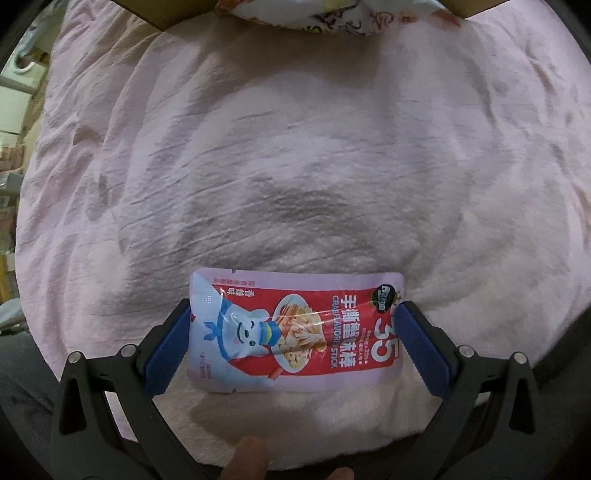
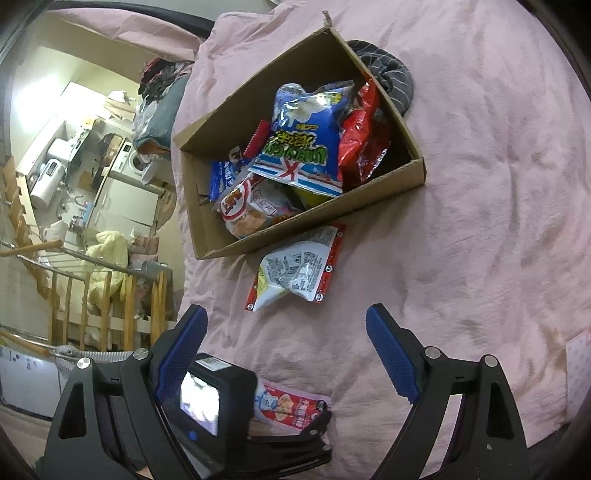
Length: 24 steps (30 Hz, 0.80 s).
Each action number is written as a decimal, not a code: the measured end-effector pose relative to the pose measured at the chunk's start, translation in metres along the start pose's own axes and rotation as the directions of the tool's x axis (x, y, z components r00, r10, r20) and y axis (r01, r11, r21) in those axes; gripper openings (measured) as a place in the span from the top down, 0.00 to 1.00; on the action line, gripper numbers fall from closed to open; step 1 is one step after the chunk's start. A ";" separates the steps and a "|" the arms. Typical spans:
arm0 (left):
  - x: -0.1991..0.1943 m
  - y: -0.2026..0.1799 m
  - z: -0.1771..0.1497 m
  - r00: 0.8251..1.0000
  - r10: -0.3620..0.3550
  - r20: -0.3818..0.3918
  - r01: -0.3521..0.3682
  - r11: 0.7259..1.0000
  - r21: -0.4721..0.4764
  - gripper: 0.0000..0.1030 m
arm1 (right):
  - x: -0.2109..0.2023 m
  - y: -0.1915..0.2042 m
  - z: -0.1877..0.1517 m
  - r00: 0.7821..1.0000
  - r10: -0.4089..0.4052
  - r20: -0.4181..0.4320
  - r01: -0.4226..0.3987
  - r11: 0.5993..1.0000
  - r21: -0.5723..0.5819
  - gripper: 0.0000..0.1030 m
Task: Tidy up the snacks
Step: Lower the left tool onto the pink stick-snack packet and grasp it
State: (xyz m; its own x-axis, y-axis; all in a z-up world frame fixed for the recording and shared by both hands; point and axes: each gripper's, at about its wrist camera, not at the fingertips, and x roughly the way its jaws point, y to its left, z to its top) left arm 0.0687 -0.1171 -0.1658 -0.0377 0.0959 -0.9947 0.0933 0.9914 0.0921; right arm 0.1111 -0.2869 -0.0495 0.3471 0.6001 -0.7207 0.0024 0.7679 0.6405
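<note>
A red and pale-pink crab flavor stick packet (image 1: 295,332) lies flat on the pink bedspread (image 1: 295,166). My left gripper (image 1: 294,303) points down over it, open, its blue pads (image 1: 166,350) standing at the packet's two short ends. The right wrist view shows that left gripper (image 2: 258,424) low over the same packet (image 2: 291,404). My right gripper (image 2: 285,308) hovers open with nothing between its fingers. Beyond it, a white packet (image 2: 299,273) lies back side up beside a cardboard box (image 2: 314,221). The box holds several snack bags, among them a blue one (image 2: 306,140) and a red one (image 2: 365,133).
A grey striped cloth (image 2: 391,74) lies behind the box. The bed's left edge drops to a wooden railing (image 2: 110,295) and a room below. The box edge (image 1: 147,14) and a snack bag (image 1: 325,14) show at the top of the left wrist view.
</note>
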 end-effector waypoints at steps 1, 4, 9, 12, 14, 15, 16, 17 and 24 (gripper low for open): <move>0.001 -0.007 -0.002 1.000 0.027 0.015 -0.027 1.000 -0.005 0.00 | 0.001 -0.001 0.000 1.000 -0.003 -0.002 0.003 1.000 0.006 0.13; 0.000 -0.027 -0.008 0.996 0.079 0.046 -0.078 0.997 -0.016 0.00 | 0.002 -0.007 0.000 1.000 -0.013 -0.006 0.014 1.000 0.028 0.13; -0.005 -0.059 -0.024 0.968 0.185 0.169 -0.193 0.981 0.031 0.00 | 0.001 -0.008 -0.001 1.000 -0.025 -0.005 0.025 0.999 0.024 0.13; 0.002 -0.047 -0.017 0.991 0.060 0.118 -0.059 0.998 -0.018 0.00 | 0.001 -0.010 -0.001 1.000 -0.025 -0.004 0.025 0.999 0.032 0.13; 0.002 -0.044 -0.017 0.994 0.007 0.109 -0.007 1.000 0.001 0.00 | -0.001 -0.012 -0.001 0.999 -0.033 0.002 0.033 0.999 0.037 0.13; 0.001 -0.044 -0.019 0.993 -0.014 0.115 0.013 1.000 0.011 0.00 | -0.001 -0.013 -0.001 0.999 -0.034 0.003 0.034 0.999 0.040 0.13; -0.001 -0.042 -0.021 0.992 -0.025 0.122 0.022 0.999 0.024 0.00 | -0.002 -0.015 -0.001 0.999 -0.036 0.002 0.036 0.998 0.044 0.13; -0.002 -0.043 -0.022 0.991 -0.034 0.129 0.030 0.999 0.033 0.00 | -0.002 -0.016 -0.001 0.999 -0.038 0.003 0.037 0.998 0.048 0.13; -0.014 -0.037 -0.028 0.988 -0.080 0.130 0.070 0.994 0.086 0.20 | -0.004 -0.021 -0.001 0.999 -0.041 0.007 0.040 0.997 0.065 0.13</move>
State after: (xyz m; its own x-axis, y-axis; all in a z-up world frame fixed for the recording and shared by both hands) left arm 0.0378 -0.1523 -0.1540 0.0851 0.0034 -0.9964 0.1756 0.9843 0.0184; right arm 0.1087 -0.3057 -0.0600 0.3536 0.5665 -0.7444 0.0773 0.7754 0.6268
